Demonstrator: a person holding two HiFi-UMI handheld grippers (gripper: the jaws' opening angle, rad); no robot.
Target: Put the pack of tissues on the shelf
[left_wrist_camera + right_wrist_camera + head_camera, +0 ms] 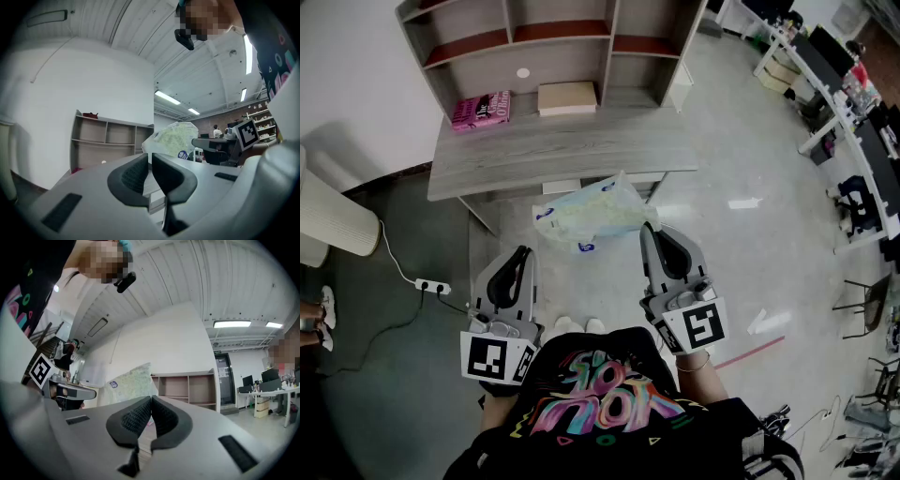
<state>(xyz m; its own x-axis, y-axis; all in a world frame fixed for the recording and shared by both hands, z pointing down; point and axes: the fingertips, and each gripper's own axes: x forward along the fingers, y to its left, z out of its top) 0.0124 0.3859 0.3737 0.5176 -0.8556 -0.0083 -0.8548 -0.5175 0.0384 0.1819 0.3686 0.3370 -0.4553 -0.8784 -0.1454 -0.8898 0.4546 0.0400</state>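
Note:
The pack of tissues (pixel 591 211), pale green-white plastic with blue marks, hangs in the air in front of the desk. My right gripper (pixel 649 230) is shut on its right edge. In the right gripper view the pads meet (pixel 151 399) and the pack (pixel 129 383) rises behind the left jaw. My left gripper (pixel 523 253) stays lower left of the pack, apart from it. Its jaws (pixel 150 157) show only a thin slit with nothing in it. The grey shelf unit (pixel 553 37) stands on the desk's back, also seen in the left gripper view (pixel 108 136).
On the grey desk top (pixel 562 150) lie a pink book (pixel 481 110) and a beige box (pixel 567 97) against the shelf. A white cylinder (pixel 333 220) and a power strip (pixel 431 286) are at the left. White desks (pixel 853 112) line the right.

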